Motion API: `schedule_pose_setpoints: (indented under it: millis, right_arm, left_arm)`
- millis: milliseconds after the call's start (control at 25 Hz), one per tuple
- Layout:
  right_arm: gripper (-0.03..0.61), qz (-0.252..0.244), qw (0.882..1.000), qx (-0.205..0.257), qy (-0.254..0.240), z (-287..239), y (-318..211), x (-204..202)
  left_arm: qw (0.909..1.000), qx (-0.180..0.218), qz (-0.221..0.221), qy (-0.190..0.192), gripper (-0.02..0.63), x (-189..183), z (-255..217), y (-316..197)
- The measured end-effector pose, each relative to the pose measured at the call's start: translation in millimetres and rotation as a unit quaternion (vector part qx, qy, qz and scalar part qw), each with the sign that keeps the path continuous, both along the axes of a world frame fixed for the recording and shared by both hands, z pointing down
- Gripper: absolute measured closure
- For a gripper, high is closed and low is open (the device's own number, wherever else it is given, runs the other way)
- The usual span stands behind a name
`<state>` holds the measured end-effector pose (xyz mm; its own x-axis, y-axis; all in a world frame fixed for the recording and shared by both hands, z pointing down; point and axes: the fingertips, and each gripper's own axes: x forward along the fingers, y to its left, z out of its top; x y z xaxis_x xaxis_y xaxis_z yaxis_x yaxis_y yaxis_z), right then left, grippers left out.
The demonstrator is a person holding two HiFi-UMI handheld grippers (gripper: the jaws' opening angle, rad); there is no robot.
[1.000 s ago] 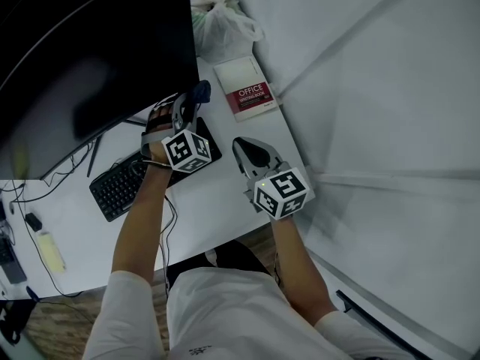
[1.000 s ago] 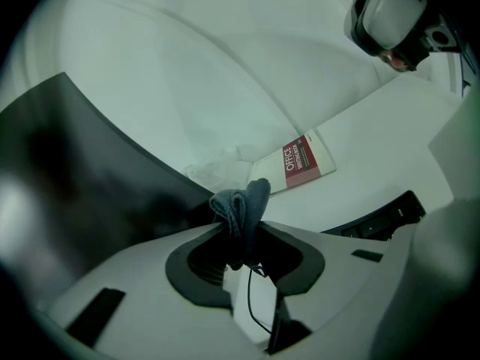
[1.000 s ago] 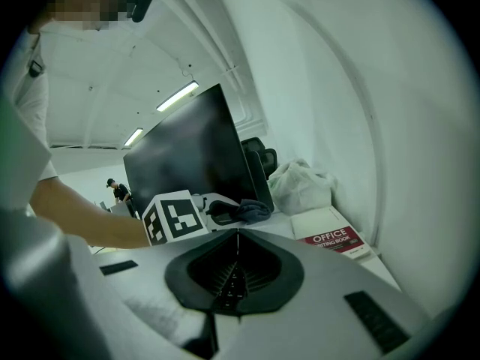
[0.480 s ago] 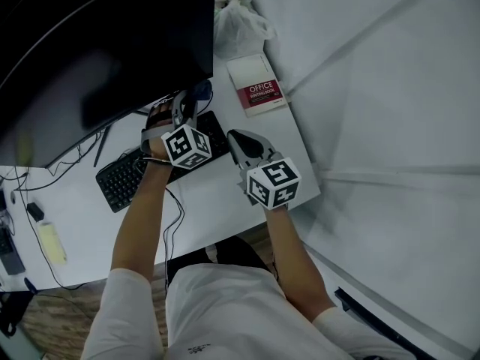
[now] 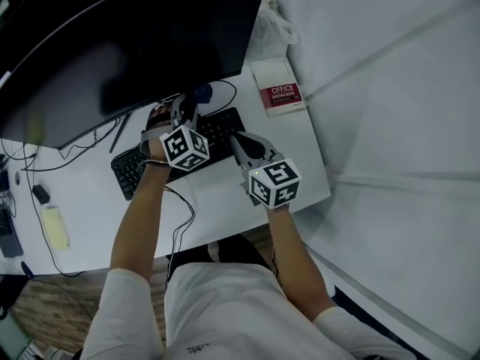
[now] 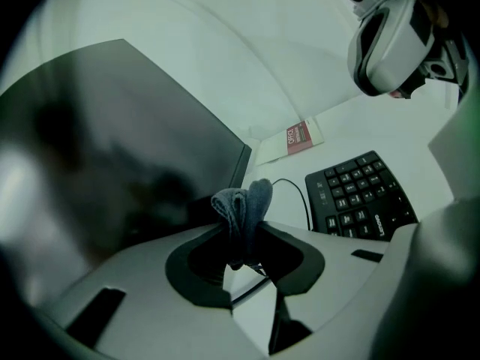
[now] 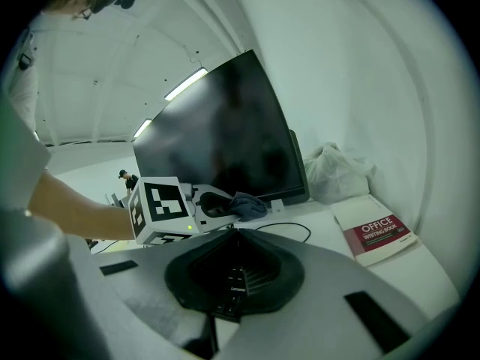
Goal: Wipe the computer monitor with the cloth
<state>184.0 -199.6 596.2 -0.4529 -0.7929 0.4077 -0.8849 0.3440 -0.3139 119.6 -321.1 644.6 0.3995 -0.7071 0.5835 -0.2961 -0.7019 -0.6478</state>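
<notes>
A big dark monitor (image 5: 112, 43) stands at the back of the white desk (image 5: 225, 201). My left gripper (image 5: 191, 105) is shut on a bunched blue cloth (image 5: 202, 94) just below the screen's lower edge, close to it; the left gripper view shows the cloth (image 6: 241, 207) pinched between the jaws beside the monitor (image 6: 112, 148). My right gripper (image 5: 238, 138) hovers over the right end of the keyboard (image 5: 165, 152), shut and holding nothing. In the right gripper view its jaws (image 7: 236, 235) meet, with the cloth (image 7: 247, 205) and monitor (image 7: 225, 133) ahead.
A red and white book (image 5: 279, 88) lies at the desk's back right, with a crumpled plastic bag (image 5: 279, 25) behind it. Cables (image 5: 45, 163) trail left of the keyboard. A yellow object (image 5: 54, 227) rests at the far left. The desk's right edge (image 5: 321, 163) is near.
My right gripper has moved left, from the bare desk onto the keyboard's right end. The left gripper keeps the cloth under the monitor's edge. The head view has swung left.
</notes>
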Motion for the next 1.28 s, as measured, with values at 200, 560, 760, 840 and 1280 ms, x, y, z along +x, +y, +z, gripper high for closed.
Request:
schedule_pose_setpoints:
  millis: [200,560,760,840,1280]
  right_arm:
    - [0.558,-0.017,1.000,0.000,0.001,-4,-4,-33]
    - [0.558,-0.053,0.999,0.004,0.001,-9,-8,-92]
    - [0.558,-0.074,0.997,0.005,-0.001,-9,-8,-124]
    - [0.558,-0.083,0.997,0.006,-0.001,-9,-10,-137]
    - [0.558,-0.134,0.991,0.007,-0.002,-13,-19,-210]
  left_arm:
    - [0.9999,-0.007,-0.011,-0.011,0.508,-41,0,1]
    - [0.9990,0.002,-0.035,-0.026,0.508,-102,-4,9]
    - [0.9978,0.007,-0.055,-0.037,0.508,-146,-5,14]
    - [0.9971,0.010,-0.063,-0.043,0.508,-163,-6,14]
    - [0.9925,0.013,-0.104,-0.062,0.508,-253,-7,19]
